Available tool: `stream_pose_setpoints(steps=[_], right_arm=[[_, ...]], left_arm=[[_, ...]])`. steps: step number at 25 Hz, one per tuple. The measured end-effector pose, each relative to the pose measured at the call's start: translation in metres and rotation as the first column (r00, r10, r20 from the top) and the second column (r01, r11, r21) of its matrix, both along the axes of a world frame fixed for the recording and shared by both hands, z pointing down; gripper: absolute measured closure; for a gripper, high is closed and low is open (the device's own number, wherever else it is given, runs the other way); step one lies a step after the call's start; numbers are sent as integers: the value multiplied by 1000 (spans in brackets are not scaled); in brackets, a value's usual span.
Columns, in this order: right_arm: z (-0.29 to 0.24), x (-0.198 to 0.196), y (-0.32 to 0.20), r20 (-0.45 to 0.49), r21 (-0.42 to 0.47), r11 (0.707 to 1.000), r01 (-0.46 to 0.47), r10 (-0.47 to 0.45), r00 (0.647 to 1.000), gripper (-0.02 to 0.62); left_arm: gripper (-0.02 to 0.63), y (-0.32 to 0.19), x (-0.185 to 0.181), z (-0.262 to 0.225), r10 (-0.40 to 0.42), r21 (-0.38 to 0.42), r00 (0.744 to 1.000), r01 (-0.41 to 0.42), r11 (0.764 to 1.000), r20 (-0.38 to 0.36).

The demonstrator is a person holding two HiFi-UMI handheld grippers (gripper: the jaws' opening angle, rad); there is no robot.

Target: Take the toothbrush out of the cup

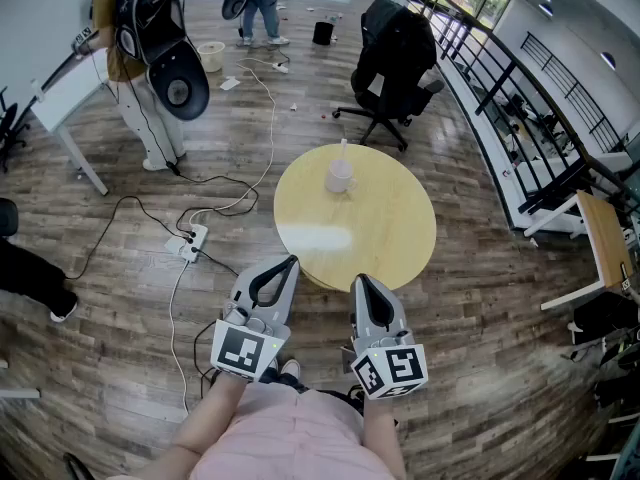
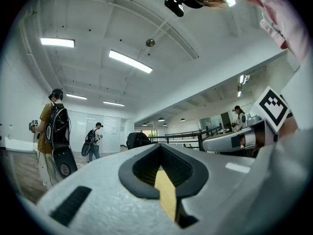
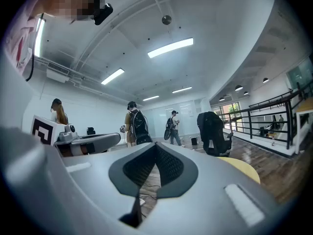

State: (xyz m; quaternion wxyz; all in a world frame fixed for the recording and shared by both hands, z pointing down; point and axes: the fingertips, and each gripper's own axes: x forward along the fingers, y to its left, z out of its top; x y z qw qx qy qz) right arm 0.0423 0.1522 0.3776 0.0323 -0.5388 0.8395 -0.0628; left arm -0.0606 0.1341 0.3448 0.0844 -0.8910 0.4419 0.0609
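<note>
Table [image 1: 390, 238]: round, yellow, at the centre of the head view, standing on a wood floor [image 1: 480, 328]. A black chair [image 1: 395, 38] stands behind it, toward the top of the frame.

Left hand-held gripper [image 1: 290, 261]: lower centre of the head view, tip over the near edge of the table. Its own view shows the jaws together at the tip, with nothing between them.

Right hand-held gripper [image 1: 360, 281]: just beside the left one, also at the near edge of the table. Its jaws are together and it holds nothing.

Cup [image 1: 340, 177]: white, upright on the far part of the table, upper centre of the frame, well apart from both grippers.

Toothbrush [image 1: 342, 150]: a thin pale stick standing up out of the cup. Detail is too small to read.

Finding: the task has not been started. You have yet to reach across the table, part one gripper's jaws, close them on the toothbrush and lift it out. You may need the other gripper to steady the cup.
</note>
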Motion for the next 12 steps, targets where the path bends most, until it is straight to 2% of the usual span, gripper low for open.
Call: stream_pose_setpoints(steps=[12], right_arm=[[-1,5,-3,5,2,1000,2,-2,1000,589]], left_arm=[[610,-3,5,1,0,-6,1000,0,1000,-14]])
